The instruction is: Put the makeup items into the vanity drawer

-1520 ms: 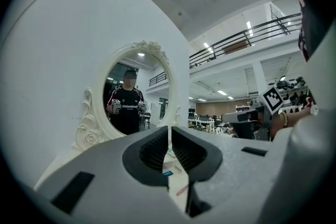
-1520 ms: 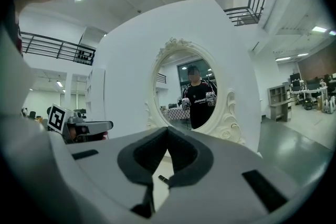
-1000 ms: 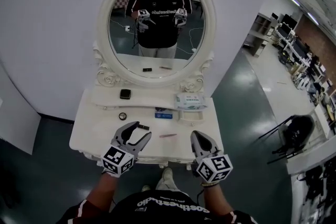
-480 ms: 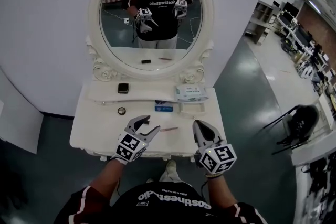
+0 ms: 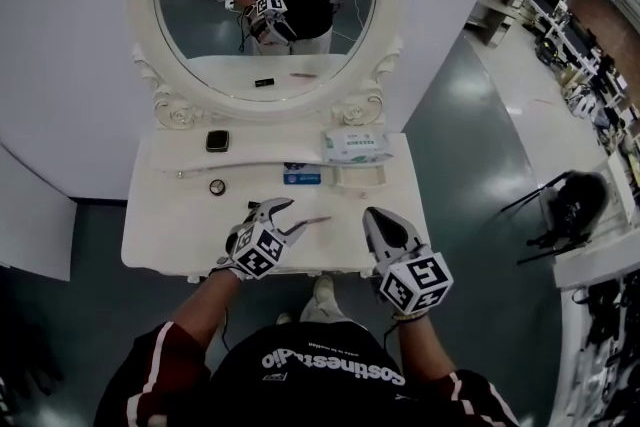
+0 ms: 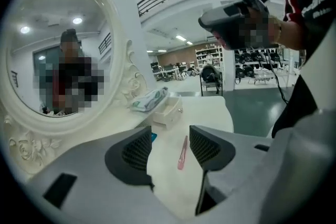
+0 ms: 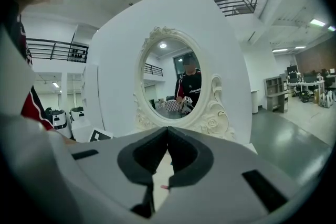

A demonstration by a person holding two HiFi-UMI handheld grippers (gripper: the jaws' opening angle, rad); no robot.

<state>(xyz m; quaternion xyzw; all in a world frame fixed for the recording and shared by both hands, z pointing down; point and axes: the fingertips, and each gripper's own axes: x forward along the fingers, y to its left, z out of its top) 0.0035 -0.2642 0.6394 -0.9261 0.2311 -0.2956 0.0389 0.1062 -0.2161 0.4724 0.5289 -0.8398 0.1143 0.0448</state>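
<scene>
A thin pink makeup stick lies near the front of the white vanity table. In the left gripper view the pink stick lies just beyond the jaws. My left gripper is open and angled right, its tips beside the stick's left end. My right gripper is shut and empty, hovering over the table's right front. A small white drawer stands open on the tabletop below the wipes. A black square compact, a small round item and a blue item lie further back.
An oval mirror in an ornate white frame rises at the table's back against the wall. A pack of wipes lies on the back right shelf. Green floor lies to the right; the person's shoes show under the front edge.
My left gripper has moved right and turned toward the pink stick, covering the small dark item that lay beside it. The right gripper has barely shifted. The head view has tilted down.
</scene>
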